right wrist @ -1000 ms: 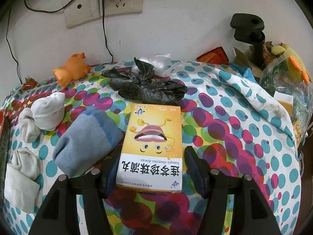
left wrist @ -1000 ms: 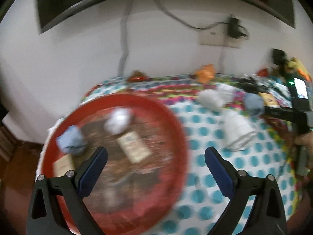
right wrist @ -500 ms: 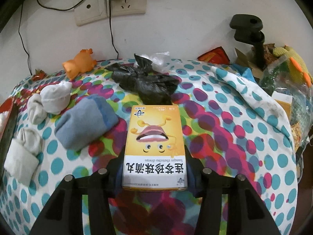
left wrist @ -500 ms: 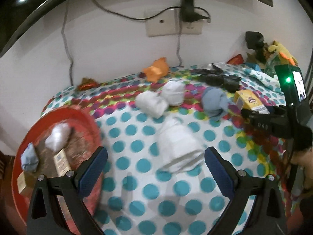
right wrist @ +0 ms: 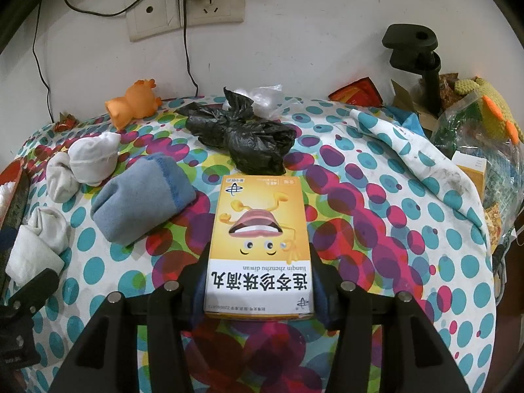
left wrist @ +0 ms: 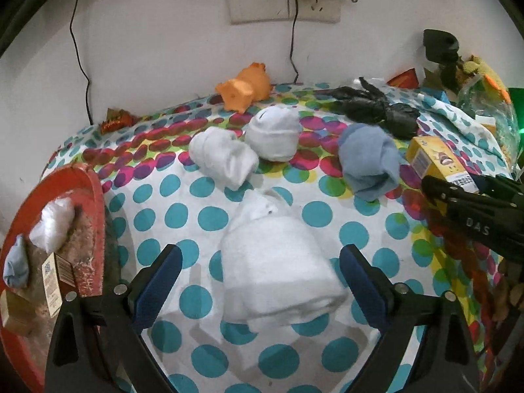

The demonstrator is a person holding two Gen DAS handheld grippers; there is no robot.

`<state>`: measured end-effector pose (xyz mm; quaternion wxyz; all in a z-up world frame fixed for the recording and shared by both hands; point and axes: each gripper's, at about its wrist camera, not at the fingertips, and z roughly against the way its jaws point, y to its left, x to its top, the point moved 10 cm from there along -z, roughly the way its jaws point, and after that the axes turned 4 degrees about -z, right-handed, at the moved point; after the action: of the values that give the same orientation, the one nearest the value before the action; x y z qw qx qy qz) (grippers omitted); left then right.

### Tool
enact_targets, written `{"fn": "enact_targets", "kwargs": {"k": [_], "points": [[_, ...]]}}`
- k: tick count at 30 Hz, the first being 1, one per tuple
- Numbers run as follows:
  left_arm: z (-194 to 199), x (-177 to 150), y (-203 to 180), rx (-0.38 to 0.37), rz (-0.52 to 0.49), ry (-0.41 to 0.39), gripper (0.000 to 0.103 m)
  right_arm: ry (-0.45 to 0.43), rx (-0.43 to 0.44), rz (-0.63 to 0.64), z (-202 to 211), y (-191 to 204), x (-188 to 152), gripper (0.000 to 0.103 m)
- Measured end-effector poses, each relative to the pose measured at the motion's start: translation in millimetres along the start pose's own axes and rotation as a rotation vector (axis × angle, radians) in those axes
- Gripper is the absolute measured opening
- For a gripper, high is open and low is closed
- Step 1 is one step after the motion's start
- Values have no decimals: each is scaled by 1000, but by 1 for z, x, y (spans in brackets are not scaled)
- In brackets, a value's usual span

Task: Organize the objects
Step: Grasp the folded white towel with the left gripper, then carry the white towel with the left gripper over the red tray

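Observation:
A yellow medicine box [right wrist: 258,235] sits between the pads of my right gripper [right wrist: 258,262], which is shut on its near end over the dotted tablecloth [right wrist: 376,245]. The same box [left wrist: 432,160] shows at the right edge of the left wrist view. My left gripper [left wrist: 258,255] is open, straddling a folded white sock [left wrist: 275,262] without touching it. A rolled blue sock [left wrist: 370,160] and two white sock bundles [left wrist: 222,157] lie farther back. At the left, a red tray [left wrist: 95,190] holds a white ball, a small blue sock and small boxes.
An orange rubber toy [left wrist: 245,86] and a crumpled black bag [right wrist: 242,134] lie near the wall. A black clamp stand [right wrist: 416,55] and a plastic bag of clutter [right wrist: 475,124] crowd the right edge. Cables hang from the wall sockets [right wrist: 196,13].
My left gripper swung right from above the red tray to the folded white sock. The right gripper's fingers closed in from beside the yellow box onto its sides.

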<state>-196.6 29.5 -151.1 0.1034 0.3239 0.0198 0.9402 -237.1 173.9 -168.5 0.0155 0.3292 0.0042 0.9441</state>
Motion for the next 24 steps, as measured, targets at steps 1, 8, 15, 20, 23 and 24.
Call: {"fn": "enact_targets", "kwargs": {"k": [1, 8, 15, 20, 23, 24], "points": [[-2, -1, 2, 2, 11, 7, 96, 0, 1, -1, 0, 0, 0, 53], [-13, -12, 3, -26, 39, 50, 89, 0, -1, 0, 0, 0, 0, 53], [-8, -5, -3, -54, 26, 25, 39, 0, 0, -1, 0, 0, 0, 53], [-2, -4, -4, -62, 16, 15, 35, 0, 0, 0, 0, 0, 0, 53], [2, -5, -4, -54, 2, 7, 35, 0, -1, 0, 0, 0, 0, 53], [5, -5, -4, -51, -2, 2, 35, 0, 0, -1, 0, 1, 0, 53]]}}
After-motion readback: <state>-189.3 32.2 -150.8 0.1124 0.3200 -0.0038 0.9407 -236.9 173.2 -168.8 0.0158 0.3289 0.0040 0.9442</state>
